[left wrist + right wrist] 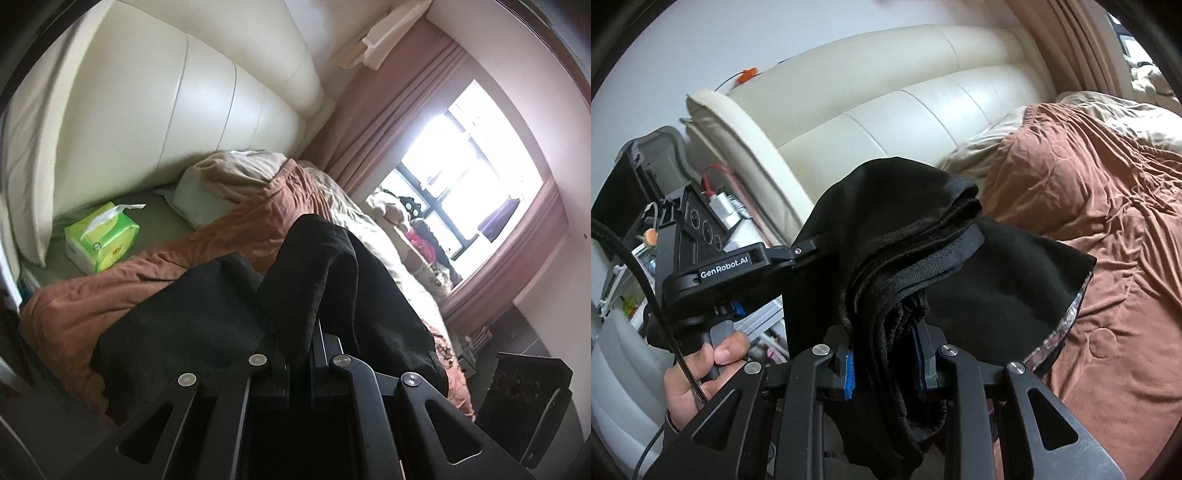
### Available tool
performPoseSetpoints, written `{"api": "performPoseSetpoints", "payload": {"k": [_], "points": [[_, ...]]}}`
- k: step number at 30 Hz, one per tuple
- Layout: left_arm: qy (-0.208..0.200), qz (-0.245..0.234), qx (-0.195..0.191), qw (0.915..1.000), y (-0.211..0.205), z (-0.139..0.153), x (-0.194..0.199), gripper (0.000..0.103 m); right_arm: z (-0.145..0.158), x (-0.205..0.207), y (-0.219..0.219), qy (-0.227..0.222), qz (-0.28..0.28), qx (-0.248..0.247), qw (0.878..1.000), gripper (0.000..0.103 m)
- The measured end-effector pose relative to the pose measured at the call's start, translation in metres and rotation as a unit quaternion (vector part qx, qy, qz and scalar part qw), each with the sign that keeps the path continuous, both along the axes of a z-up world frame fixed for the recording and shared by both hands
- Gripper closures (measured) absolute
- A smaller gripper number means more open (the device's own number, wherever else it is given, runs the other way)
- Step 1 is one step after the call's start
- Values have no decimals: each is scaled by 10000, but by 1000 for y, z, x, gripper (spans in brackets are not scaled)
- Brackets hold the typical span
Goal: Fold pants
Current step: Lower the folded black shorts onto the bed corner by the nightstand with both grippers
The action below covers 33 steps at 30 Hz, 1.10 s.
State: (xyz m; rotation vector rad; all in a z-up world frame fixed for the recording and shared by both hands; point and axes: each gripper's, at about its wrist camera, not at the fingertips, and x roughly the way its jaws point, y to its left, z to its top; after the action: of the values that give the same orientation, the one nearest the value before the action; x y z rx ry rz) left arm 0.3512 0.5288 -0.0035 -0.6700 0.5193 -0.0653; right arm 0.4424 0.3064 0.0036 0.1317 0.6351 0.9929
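Note:
The black pants (325, 266) are held up in the air over the bed by both grippers. My left gripper (301, 343) is shut on a bunched fold of the cloth, which rises between its fingers and hides the tips. My right gripper (886, 354) is shut on several stacked layers of the black pants (897, 229), with the waistband side draping over and below the jaws. The left gripper (809, 253) also shows in the right wrist view, gripping the same cloth at the left edge, held by a hand.
A brown quilt (1089, 206) covers the bed below. A cream padded headboard (177, 110) stands behind. A green tissue box (101, 238) and a pillow (207, 192) lie near the headboard. A window with pink curtains (388, 114) is at the right.

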Motion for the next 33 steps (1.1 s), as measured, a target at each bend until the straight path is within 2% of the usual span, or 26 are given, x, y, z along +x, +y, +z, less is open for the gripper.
{"api": "performPoseSetpoints", "payload": {"k": [14,18,19,21,22,23,25,29,33], "points": [[467,-324,-15,9984,-1,-52,111,97,-36,76,13,462,-457,-14,9979,83],[833,-347,206,9957,-9,-66,137,94,-53,108,15,694,-646,-161,9954,78],[930,-326,199,9949,-9,-70,140,91,-59,115,16,799,-686,-249,9941,74],[1048,-189,177,9942,-6,-75,136,76,-76,131,16,1092,-669,-386,9910,65],[1042,-98,196,9943,-3,-75,131,73,-82,137,15,1177,-678,-452,9897,55],[1031,-35,191,9945,0,-75,126,71,-87,140,12,1199,-736,-517,9887,46],[1037,16,145,9945,4,-76,118,71,-88,144,4,1187,-793,-448,9888,40],[1092,173,286,9935,8,-77,97,71,-80,145,-4,1097,-775,-460,9899,39],[1169,265,363,9921,12,-79,82,71,-65,139,-10,705,-853,-652,9917,39]]}}
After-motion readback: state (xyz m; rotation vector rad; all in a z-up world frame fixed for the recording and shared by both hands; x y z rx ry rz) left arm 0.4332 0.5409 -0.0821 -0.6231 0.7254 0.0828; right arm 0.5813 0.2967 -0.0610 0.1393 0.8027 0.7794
